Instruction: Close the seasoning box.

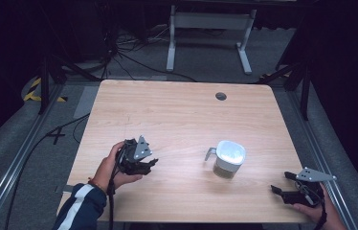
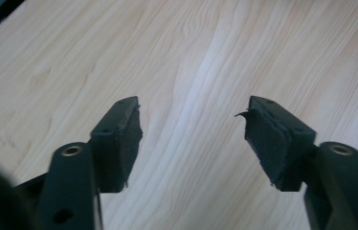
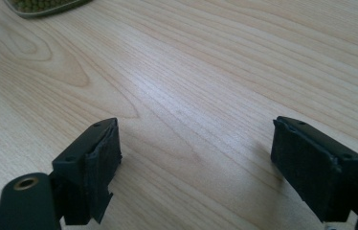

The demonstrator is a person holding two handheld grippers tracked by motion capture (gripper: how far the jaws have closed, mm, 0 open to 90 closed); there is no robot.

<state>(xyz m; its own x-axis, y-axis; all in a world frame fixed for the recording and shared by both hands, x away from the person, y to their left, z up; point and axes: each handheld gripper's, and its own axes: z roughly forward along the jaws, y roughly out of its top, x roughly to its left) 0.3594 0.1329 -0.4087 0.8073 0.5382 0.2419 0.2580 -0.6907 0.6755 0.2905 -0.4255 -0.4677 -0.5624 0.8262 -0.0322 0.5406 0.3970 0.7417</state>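
Note:
A clear jug (image 1: 227, 160) with a white lid and a handle on its left stands on the wooden table (image 1: 177, 115), right of centre; greenish contents show at its base (image 3: 48, 6). My left gripper (image 1: 152, 164) is held low over the table's near left, well to the jug's left, open with nothing between its jaws (image 2: 194, 129). My right gripper (image 1: 282, 182) rests near the front right corner, to the right of the jug and nearer the person, open and empty (image 3: 196, 143).
A round cable hole (image 1: 221, 96) sits near the table's far edge. Beyond the table stand white desk legs (image 1: 210, 28) and loose cables on the grey floor. Metal rails run along both sides of the table.

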